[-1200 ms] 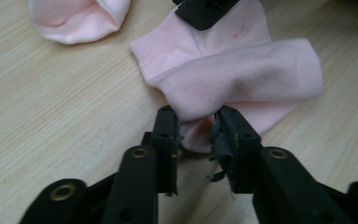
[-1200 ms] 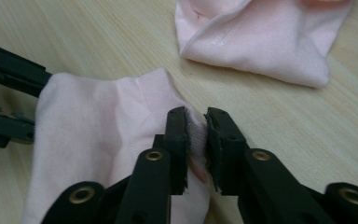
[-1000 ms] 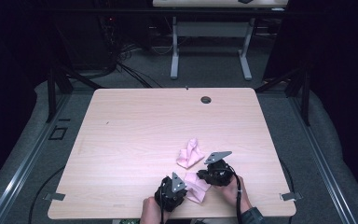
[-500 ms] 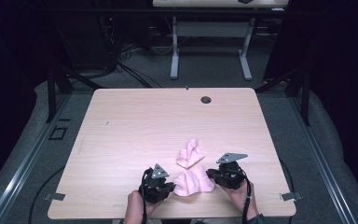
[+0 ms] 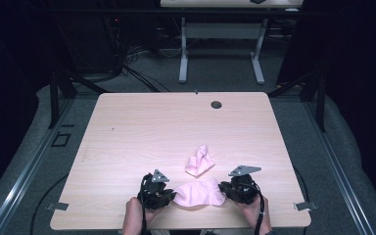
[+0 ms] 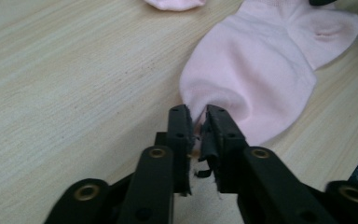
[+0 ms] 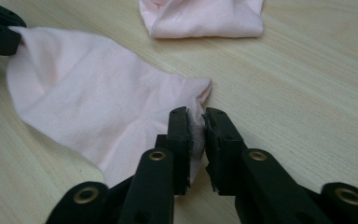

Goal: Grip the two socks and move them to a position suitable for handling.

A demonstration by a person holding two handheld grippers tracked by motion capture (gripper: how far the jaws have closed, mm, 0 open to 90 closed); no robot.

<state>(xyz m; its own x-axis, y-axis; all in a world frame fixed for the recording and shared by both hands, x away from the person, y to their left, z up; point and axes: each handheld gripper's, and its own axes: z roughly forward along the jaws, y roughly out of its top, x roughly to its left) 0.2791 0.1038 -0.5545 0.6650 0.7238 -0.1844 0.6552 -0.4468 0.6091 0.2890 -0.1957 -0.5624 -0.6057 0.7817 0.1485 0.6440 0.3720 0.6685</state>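
Observation:
A pink sock (image 5: 198,193) lies stretched flat near the table's front edge, held at both ends. My left gripper (image 5: 169,196) is shut on its left end; in the left gripper view the jaws (image 6: 196,126) pinch the fabric of the pink sock (image 6: 261,70). My right gripper (image 5: 225,188) is shut on the opposite end, where the right gripper view shows cloth of the sock (image 7: 98,102) caught between the closed jaws (image 7: 196,126). A second pink sock (image 5: 199,161) lies crumpled just behind, also in the right gripper view (image 7: 205,18).
The light wooden table (image 5: 142,132) has a round cable hole (image 5: 216,105) at its far edge. Beyond the table stands another desk's frame (image 5: 220,44) on dark floor with cables.
Both grippers have drawn apart sideways, the left going left and the right going right, pulling the front sock out flat between them. The crumpled sock has stayed put.

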